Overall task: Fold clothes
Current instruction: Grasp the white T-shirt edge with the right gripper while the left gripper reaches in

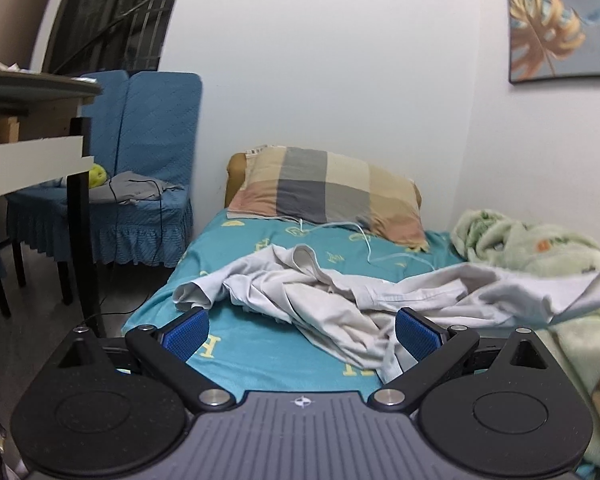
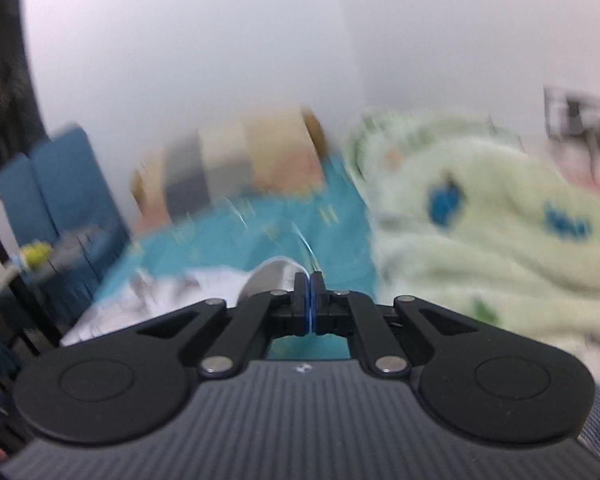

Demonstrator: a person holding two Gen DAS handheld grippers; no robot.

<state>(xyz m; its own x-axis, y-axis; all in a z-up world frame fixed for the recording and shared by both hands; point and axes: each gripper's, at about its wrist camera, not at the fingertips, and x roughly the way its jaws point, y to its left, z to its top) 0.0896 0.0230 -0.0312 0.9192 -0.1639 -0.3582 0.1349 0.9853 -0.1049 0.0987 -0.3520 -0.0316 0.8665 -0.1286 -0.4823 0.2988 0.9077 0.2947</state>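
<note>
Two grippers: my left gripper [image 1: 298, 334] gapes near the limp, light shirt [image 1: 324, 296] on the bed [image 1: 240, 364], my right gripper [image 2: 310, 300] seemingly pinching its far-right edge.

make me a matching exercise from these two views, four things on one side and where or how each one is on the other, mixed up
Things
1. white shirt
2. plaid pillow
3. left gripper
4. right gripper

Place or state
A. jaws shut, pads pressed together
B. at the head of the bed, against the wall
C. crumpled in the middle of the teal sheet
D. jaws open, nothing between the pads

Pairs: 1-C, 2-B, 3-D, 4-A
</note>
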